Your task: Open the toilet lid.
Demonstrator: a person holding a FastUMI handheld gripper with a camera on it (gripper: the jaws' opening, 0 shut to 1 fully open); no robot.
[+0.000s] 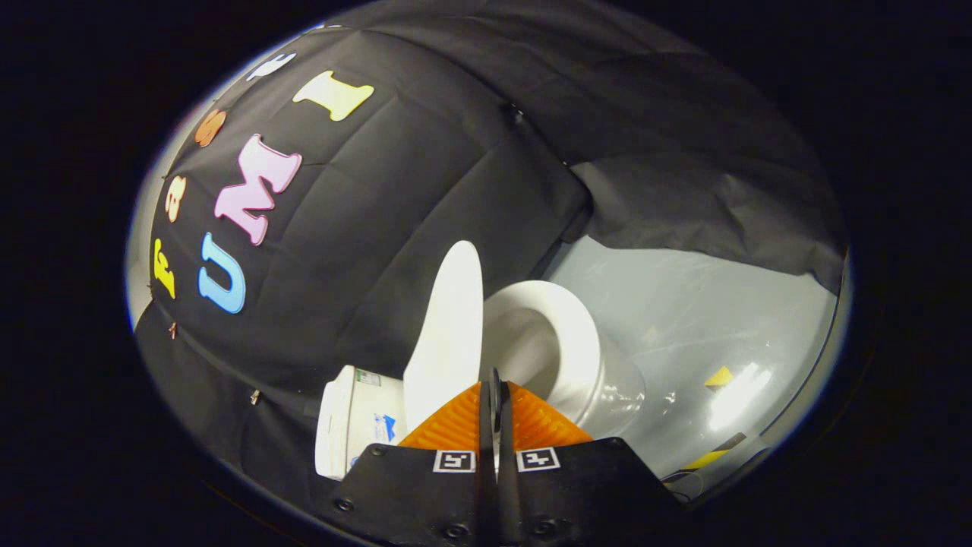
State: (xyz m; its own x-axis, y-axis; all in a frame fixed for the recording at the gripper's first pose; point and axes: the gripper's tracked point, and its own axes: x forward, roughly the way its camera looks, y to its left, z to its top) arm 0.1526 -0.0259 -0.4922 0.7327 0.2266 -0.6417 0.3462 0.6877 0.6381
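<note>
The view is tilted. The white toilet lid [449, 327] stands raised, edge-on, apart from the seat ring [571, 334] and the open bowl [531, 349]. The white tank [353, 422] lies behind the lid, against the black cloth wall. My gripper [494, 377] is shut, its two fingers pressed together with nothing between them. The fingertips sit just in front of the lid's lower edge, where lid and seat meet; I cannot tell whether they touch it.
A glossy grey floor [706, 304] spreads beyond the bowl, with yellow tape marks [718, 377] on it. Black cloth [364, 228] hangs close behind the tank and lid and drapes over the floor's far side.
</note>
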